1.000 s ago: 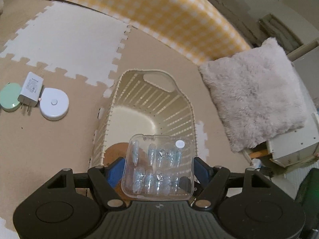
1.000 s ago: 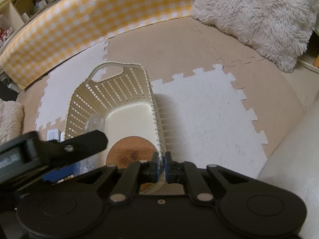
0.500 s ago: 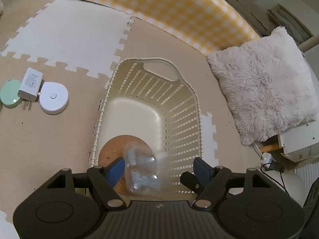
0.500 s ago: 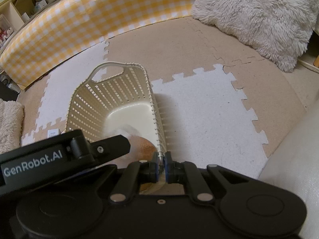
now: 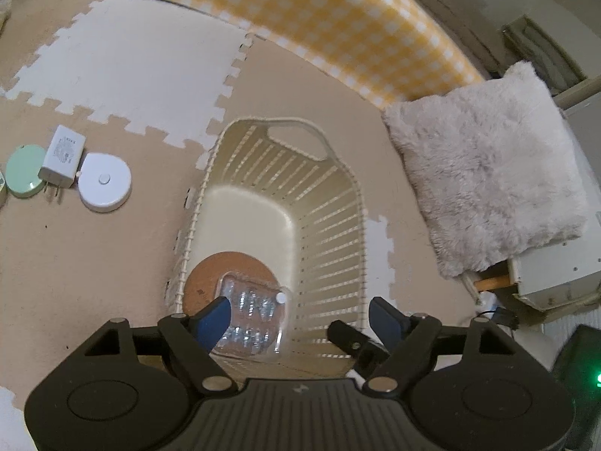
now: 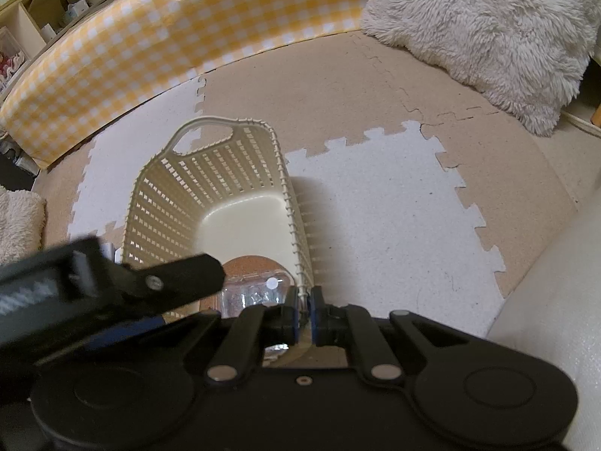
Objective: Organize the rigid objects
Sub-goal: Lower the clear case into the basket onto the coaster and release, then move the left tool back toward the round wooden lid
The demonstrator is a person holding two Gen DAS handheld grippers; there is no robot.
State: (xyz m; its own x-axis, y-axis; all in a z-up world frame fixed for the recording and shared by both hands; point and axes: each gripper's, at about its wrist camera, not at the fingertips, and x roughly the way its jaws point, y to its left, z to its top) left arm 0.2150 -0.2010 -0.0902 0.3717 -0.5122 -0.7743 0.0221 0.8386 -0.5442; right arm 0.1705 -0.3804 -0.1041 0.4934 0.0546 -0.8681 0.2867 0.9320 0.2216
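Note:
A cream slatted basket (image 5: 293,124) stands on the foam floor mat. Inside it a clear plastic case (image 5: 255,315) of small shiny pieces lies on a round cork coaster (image 5: 204,282) at the near end. My left gripper (image 5: 298,310) hangs open above the basket, its blue pads apart and nothing between them. In the right wrist view my right gripper (image 6: 305,312) is shut on the near right rim of the basket (image 6: 210,188). The case (image 6: 259,289) shows just left of its fingers, partly hidden by the left gripper's arm.
On the mat left of the basket lie a white round disc (image 5: 104,182), a white charger plug (image 5: 62,156) and a pale green disc (image 5: 24,176). A fluffy cushion (image 5: 488,173) sits to the right. A yellow gingham barrier (image 5: 338,18) runs behind.
The clear case has left the left gripper's jaws and dropped into the basket onto the cork coaster. The left jaws stand wider. The right gripper has kept still on the rim.

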